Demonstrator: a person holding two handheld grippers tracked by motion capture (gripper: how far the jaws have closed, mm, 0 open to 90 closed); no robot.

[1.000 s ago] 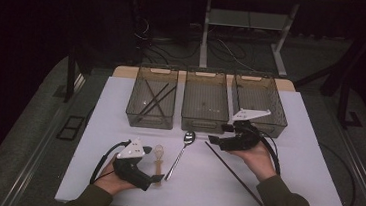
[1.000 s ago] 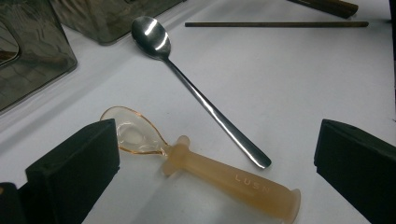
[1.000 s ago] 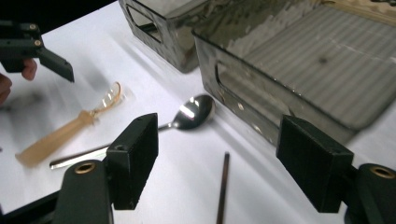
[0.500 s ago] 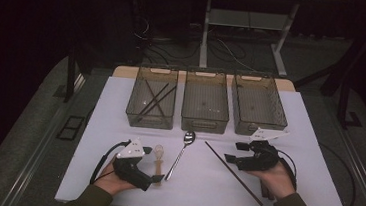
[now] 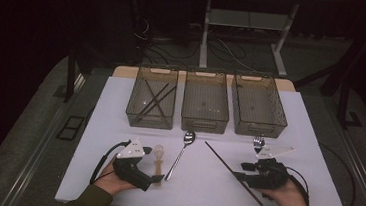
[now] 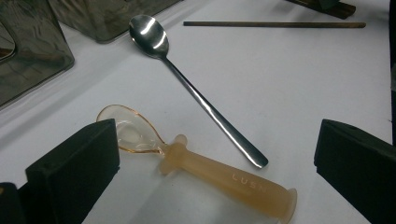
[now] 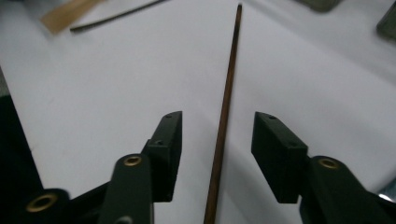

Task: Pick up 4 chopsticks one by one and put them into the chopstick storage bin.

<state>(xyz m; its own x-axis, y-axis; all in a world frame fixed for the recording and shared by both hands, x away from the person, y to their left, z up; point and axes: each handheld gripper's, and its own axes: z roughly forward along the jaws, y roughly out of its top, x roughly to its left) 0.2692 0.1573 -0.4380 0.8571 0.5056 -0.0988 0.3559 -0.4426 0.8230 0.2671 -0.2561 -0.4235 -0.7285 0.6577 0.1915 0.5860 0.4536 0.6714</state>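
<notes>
A dark chopstick (image 5: 234,173) lies slantwise on the white table (image 5: 203,190). My right gripper (image 5: 239,172) is open at its near end, and in the right gripper view its jaws stand on either side of the chopstick (image 7: 225,116) without touching it. My left gripper (image 5: 153,178) is open at the front left. Between its jaws, the left gripper view shows a translucent orange plastic spoon (image 6: 205,170). Beside it lies a metal spoon (image 6: 196,93), which in the high view is the metal spoon (image 5: 181,153) at the table's middle.
Three clear bins stand along the far edge: the left bin (image 5: 135,113) holds chopsticks, while the middle bin (image 5: 204,121) and right bin (image 5: 259,127) look nearly bare. A shiny fork (image 5: 258,142) lies in front of the right bin.
My right gripper has come back from in front of the bins toward the near right edge and now straddles the chopstick. The left gripper has stayed put.
</notes>
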